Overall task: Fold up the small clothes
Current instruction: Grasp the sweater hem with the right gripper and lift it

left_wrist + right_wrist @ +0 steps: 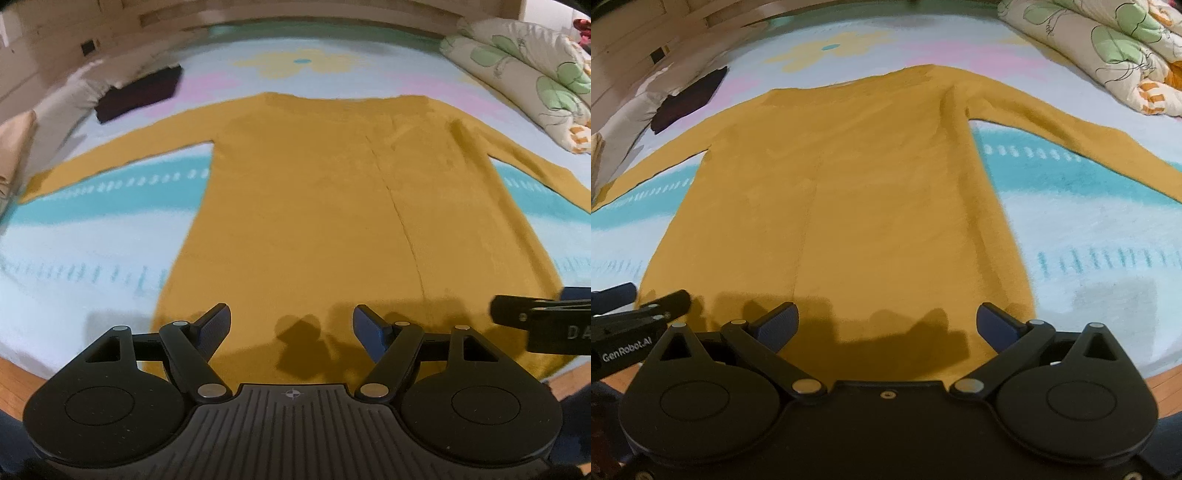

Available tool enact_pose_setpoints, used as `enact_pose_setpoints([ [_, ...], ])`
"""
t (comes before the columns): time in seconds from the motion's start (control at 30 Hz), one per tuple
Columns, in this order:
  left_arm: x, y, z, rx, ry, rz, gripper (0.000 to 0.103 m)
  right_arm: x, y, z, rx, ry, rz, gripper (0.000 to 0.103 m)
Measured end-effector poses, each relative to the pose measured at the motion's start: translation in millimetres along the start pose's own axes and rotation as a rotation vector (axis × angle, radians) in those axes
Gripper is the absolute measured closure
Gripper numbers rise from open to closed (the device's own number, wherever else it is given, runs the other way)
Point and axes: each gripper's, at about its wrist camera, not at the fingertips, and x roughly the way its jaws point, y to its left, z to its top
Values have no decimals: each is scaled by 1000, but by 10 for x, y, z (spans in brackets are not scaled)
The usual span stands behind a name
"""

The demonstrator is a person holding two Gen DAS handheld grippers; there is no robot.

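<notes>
A mustard yellow long-sleeved top (314, 206) lies flat on the bed, hem toward me, both sleeves spread out to the sides; it also shows in the right wrist view (842, 192). My left gripper (291, 328) is open and empty, hovering just above the hem at its left part. My right gripper (886, 325) is open and empty above the hem at its right part. Each gripper shows at the edge of the other's view: the right one (532, 317) and the left one (639, 306).
The bed sheet (92, 236) is light blue with teal bands and a flower print. A dark folded garment (140, 92) lies at the far left by grey pillows. A floral quilt (524, 74) is bunched at the far right. Wooden floor (1167, 387) shows at the bed's near edge.
</notes>
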Motion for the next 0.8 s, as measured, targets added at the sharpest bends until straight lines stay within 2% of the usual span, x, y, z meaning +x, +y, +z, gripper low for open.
enact_pose_setpoints([
  [0.03,-1,-5,6,-4,9,-4,31,6,-1,0,1,6,11,4],
  [0.1,-10,1,23,-20,11,10,31,21,4,-3,-6,19,17,17],
  [0.17,-10,11,51,-35,15,14,32,32,12,-3,-15,32,20,20],
  [0.23,5,34,78,-62,32,-14,33,36,10,0,-14,47,45,21],
  [0.3,28,49,113,-85,52,-53,39,20,-21,27,-1,54,83,31],
  [0.33,33,47,145,-90,64,-66,44,8,-49,48,8,58,102,33],
  [0.37,29,44,177,-92,67,-70,44,-8,-75,77,18,57,116,36],
  [0.57,-59,-17,552,-61,-9,-67,45,-248,-555,430,131,-11,176,38],
  [0.8,-39,-178,1266,-15,-127,-67,46,-484,-1391,1069,216,-153,31,37],
])
